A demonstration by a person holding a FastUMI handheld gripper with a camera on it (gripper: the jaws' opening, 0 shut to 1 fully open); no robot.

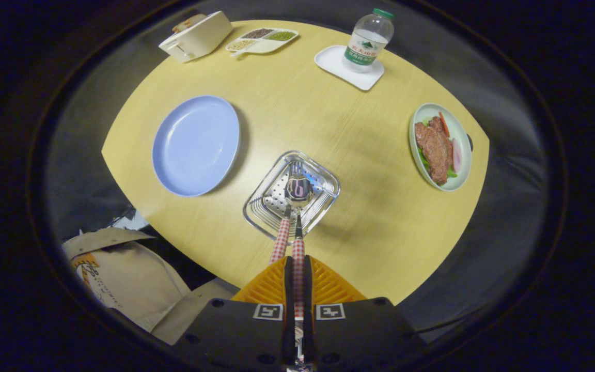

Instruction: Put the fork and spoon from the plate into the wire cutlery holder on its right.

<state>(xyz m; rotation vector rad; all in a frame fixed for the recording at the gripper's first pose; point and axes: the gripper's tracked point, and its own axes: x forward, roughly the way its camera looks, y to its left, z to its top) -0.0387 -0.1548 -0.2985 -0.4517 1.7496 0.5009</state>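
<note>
Pinching the spoon [298, 227] handle between pressed fingers [277, 281], lowering its bowl into the wire cutlery holder [323, 178], beside the fork [282, 235] already inside. Leaving the blue plate [196, 145] bare. Next: likely spreading fingers, releasing.

Probably a staged dining booth, wooden table [359, 155], meat dish [439, 147], water bottle [370, 39]

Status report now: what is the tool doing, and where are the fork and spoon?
Tool shut on spoon, its bowl inside the wire cutlery holder. Fork already in the holder beside it. Blue plate bare. Nothing in the way.
</note>
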